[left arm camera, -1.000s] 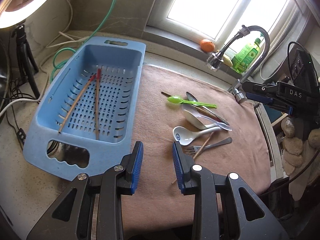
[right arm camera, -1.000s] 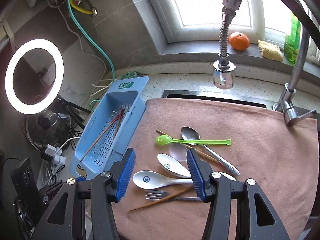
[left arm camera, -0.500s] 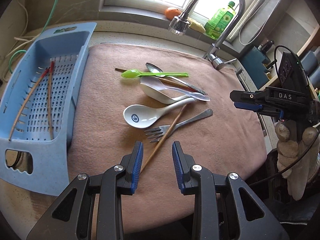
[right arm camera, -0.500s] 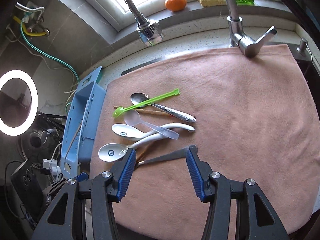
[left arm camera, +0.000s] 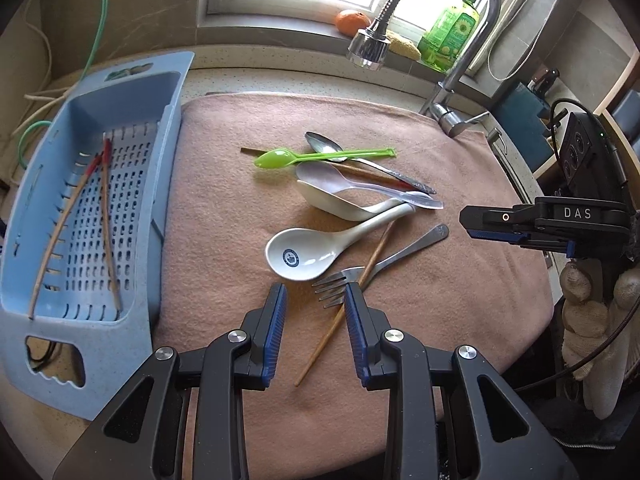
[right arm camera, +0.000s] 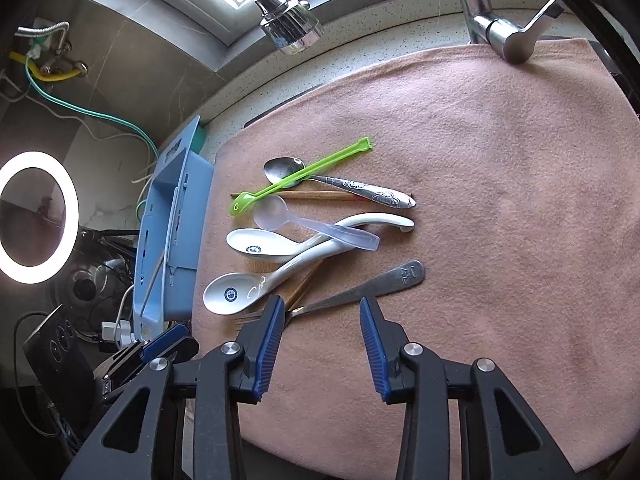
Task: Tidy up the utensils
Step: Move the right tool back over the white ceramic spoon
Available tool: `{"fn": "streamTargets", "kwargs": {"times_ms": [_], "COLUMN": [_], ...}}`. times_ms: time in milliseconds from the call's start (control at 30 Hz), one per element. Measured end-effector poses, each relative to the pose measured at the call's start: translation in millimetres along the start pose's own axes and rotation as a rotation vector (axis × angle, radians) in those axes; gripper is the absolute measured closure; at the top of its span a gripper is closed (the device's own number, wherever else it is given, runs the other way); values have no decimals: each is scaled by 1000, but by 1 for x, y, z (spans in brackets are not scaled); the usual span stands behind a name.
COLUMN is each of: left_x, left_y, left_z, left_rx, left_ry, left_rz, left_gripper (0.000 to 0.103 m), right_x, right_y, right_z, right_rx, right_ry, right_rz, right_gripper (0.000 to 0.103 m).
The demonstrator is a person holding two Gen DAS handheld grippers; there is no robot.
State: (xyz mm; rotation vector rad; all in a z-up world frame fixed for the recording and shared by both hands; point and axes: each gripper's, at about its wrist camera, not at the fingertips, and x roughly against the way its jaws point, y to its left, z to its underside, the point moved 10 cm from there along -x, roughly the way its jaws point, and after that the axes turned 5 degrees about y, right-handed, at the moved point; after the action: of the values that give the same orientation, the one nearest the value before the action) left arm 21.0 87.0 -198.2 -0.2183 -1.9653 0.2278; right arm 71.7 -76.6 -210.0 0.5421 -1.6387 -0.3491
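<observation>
On the pink cloth (left arm camera: 224,208) lies a pile of utensils: a green spoon (left arm camera: 276,159), a metal spoon (left arm camera: 324,144), a clear spoon (left arm camera: 328,178), two white ceramic spoons (left arm camera: 300,256), a fork (left arm camera: 400,254) and a loose chopstick (left arm camera: 380,246). My left gripper (left arm camera: 315,294) is open just above the cloth, and the chopstick runs between its jaws untouched. My right gripper (right arm camera: 320,306) hovers low over the fork (right arm camera: 360,290). Its jaws are closing, with the fork handle between them and the pads apart from it. The blue basket (left arm camera: 100,360) at left holds two red-tipped chopsticks (left arm camera: 106,220).
A faucet head (left arm camera: 368,46) hangs over the cloth's far edge, with an orange (left arm camera: 352,22) and a green soap bottle (left arm camera: 452,32) on the sill behind. A gloved hand (left arm camera: 592,312) holds the right gripper. A ring light (right arm camera: 36,216) and cables stand left of the basket.
The left gripper swung right from the basket to the chopstick beside the fork. The right gripper sank toward the fork and rolled, and its jaws narrowed.
</observation>
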Motion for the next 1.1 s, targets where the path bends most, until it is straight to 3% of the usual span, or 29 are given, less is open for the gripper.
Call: {"fn": "streamTargets", "kwargs": {"times_ms": [300,433,800,1100], "left_x": [3,-11,-28,-39], "left_y": [8,16,25,32], "left_z": [-29,-30,-20,-22], "left_rx": [1,19,-8,-23], "left_ry": [-26,11,55,77], "left_rz": [6,-7,-73,-95], "left_gripper": [75,75,75,75], "right_x": [5,3,-41,-70], "right_y": [-6,-7,21,32], "right_z": [-16,-17,-16,-11], "right_rx": [-60,-64,-71,-65], "right_ry": [-13,-2,88,139], "right_rz": [-46,-59,-150,-146], "right_gripper": [74,74,76,76]}}
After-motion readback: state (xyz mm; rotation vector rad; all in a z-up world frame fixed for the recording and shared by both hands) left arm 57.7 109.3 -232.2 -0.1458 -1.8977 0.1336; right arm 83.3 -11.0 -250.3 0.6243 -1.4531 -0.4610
